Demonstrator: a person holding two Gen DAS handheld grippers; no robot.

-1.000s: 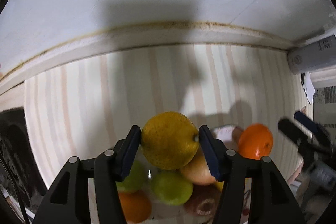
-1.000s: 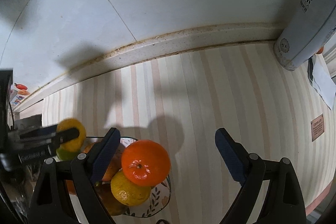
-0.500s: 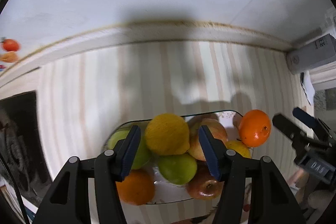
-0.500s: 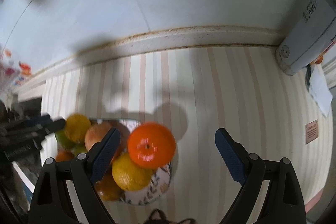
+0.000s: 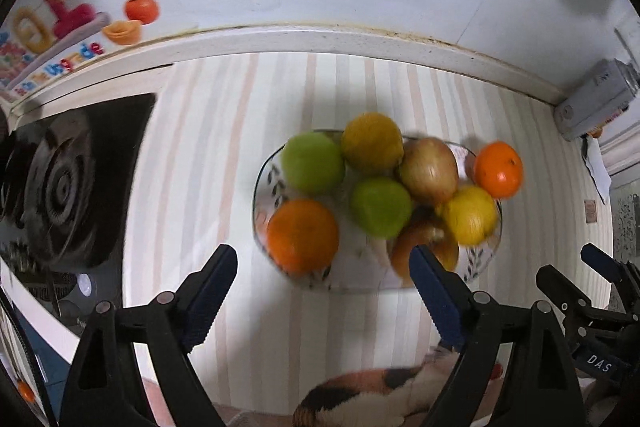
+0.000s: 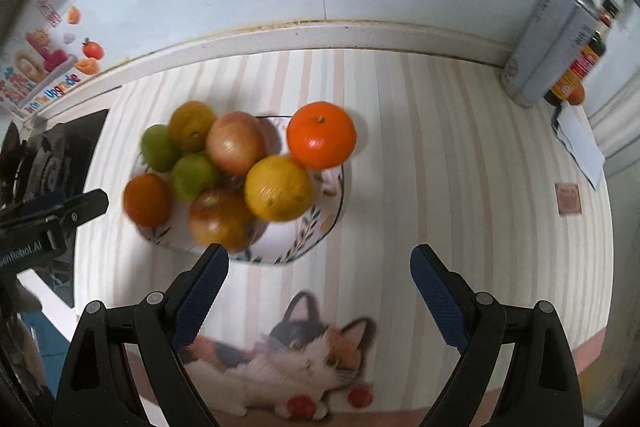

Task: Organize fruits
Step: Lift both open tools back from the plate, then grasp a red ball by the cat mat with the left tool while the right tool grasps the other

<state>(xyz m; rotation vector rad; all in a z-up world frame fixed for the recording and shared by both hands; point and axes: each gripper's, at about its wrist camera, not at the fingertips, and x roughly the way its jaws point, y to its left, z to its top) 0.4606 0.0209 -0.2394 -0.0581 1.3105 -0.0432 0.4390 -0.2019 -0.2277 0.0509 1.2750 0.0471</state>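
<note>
the glass plate [image 5: 262,183] near the table's back edge held eight fruits; the left hand-held gripper [image 5: 324,291], its jaws just opened, and the right hand-held gripper [image 6: 320,287] gaped empty.

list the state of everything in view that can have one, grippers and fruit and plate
left gripper: open, nothing between its fingers; its jaws have just been opening
right gripper: open, empty
plate: flat on the striped mat, loaded with fruit
bright orange: perched at the plate's far right rim
yellow citrus: resting on the pile
green fruits: lying in the plate
grey carton: upright by the wall
</note>
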